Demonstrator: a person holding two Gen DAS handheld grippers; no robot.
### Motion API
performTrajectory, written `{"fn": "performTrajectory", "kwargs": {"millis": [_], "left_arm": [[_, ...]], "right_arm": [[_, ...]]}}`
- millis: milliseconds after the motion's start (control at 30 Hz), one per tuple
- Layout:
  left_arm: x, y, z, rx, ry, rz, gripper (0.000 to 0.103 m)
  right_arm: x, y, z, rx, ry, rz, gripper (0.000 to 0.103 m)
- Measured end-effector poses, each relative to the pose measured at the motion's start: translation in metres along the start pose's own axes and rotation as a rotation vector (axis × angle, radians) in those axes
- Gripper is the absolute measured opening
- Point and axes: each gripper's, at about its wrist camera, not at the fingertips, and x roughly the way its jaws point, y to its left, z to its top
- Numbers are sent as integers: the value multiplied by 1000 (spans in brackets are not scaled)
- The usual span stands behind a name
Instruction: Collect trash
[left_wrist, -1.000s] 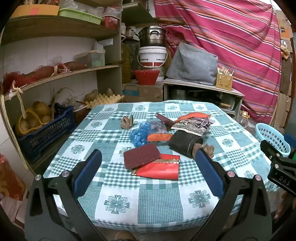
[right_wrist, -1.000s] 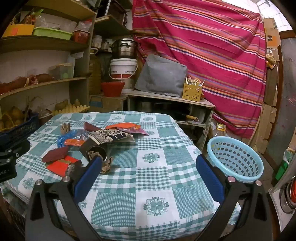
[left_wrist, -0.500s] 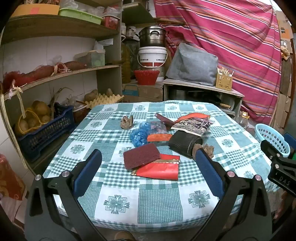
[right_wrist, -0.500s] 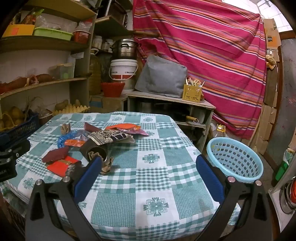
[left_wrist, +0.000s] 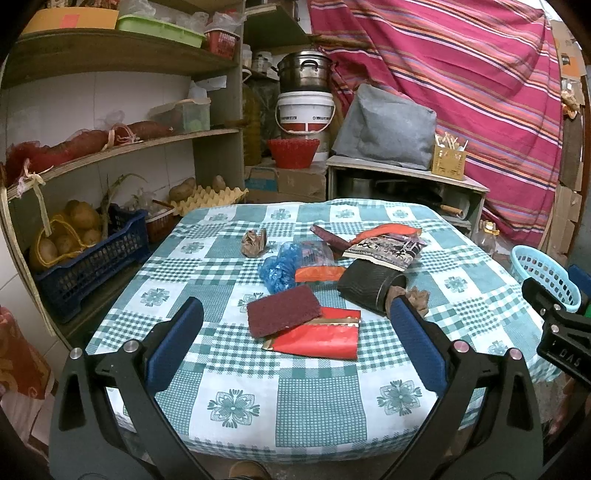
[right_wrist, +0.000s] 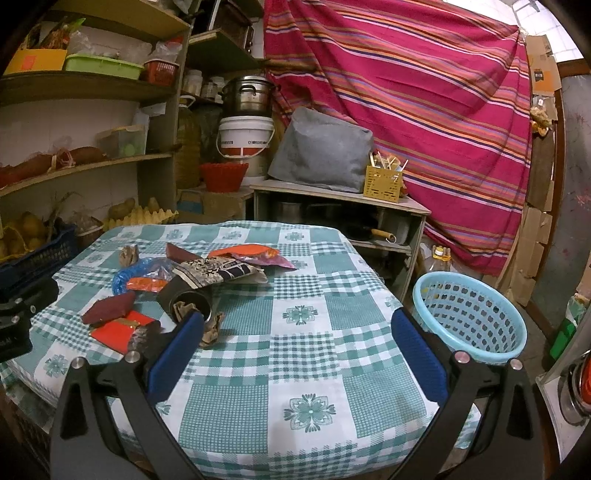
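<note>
Trash lies on the checked tablecloth (left_wrist: 314, 402): a maroon scouring pad (left_wrist: 282, 314) over a red packet (left_wrist: 325, 338), a blue plastic bag (left_wrist: 279, 271), a black tube (left_wrist: 369, 290), a patterned wrapper (left_wrist: 388, 249) and a crumpled brown paper (left_wrist: 255, 242). My left gripper (left_wrist: 295, 343) is open and empty at the table's near edge, in front of the pad. My right gripper (right_wrist: 295, 350) is open and empty over the table's right part (right_wrist: 306, 347), with the black tube (right_wrist: 186, 301) beside its left finger. A light blue basket (right_wrist: 469, 321) stands right of the table.
Wooden shelves (left_wrist: 110, 147) with potatoes, crates and an egg tray stand on the left. A low cabinet (left_wrist: 406, 184) with a grey bag, a white bucket (left_wrist: 304, 112) and a pot stand behind the table. A striped cloth (right_wrist: 406, 92) hangs at the back.
</note>
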Motion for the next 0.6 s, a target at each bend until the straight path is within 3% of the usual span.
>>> {"fn": "performTrajectory", "kwargs": {"millis": [600], "left_arm": [[31,2,-9,6,72,-4,98]], "right_arm": [[15,-5,-4,-4,6,-40,99]]}}
